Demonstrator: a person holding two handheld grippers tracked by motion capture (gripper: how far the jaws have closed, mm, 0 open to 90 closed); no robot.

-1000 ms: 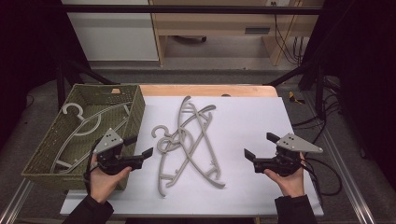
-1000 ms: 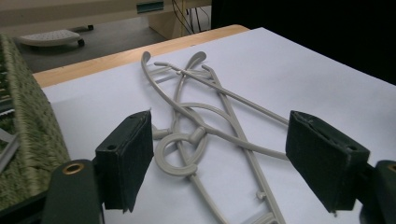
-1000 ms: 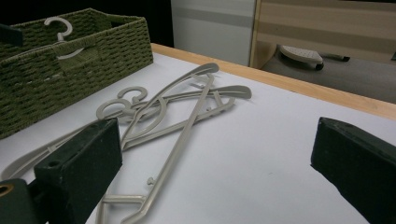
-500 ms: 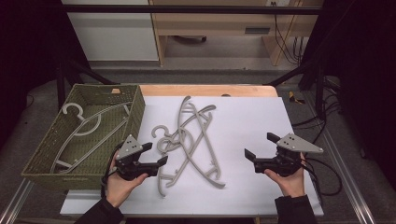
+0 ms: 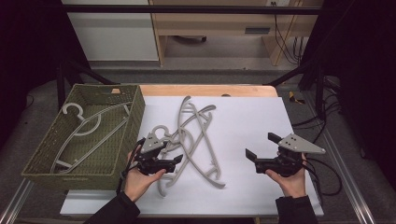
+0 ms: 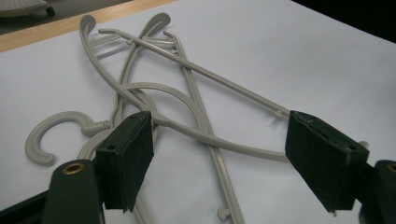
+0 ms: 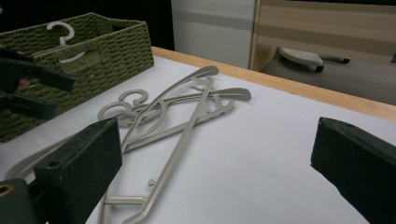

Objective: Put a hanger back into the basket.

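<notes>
From above I see a table covered by a white sheet (image 5: 243,116), with a person's two hands coming in from the bottom edge, each holding a black two-jaw gripper. A loose pile of grey plastic hangers (image 5: 196,135) lies crossed over one another on the sheet, left of its middle. My left gripper (image 5: 175,161) is low over the near left edge of that pile, its jaws spread wide and gripping nothing. In the left gripper view the two pads stand well apart with hanger arms lying on the sheet between and beyond them; I cannot tell whether the left pad touches the plastic beside it. A hanger hook (image 6: 49,135) curls on the sheet just left of that pad.

My right gripper (image 5: 261,147) rests near the right side of the sheet, well apart from the pile, with its jaws also spread wide and nothing between them. The right gripper view looks across the sheet at the pile.

A green woven basket (image 5: 126,123) sits at the left edge of the table, just beside the pile. One more hanger (image 5: 81,133) lies inside it.
</notes>
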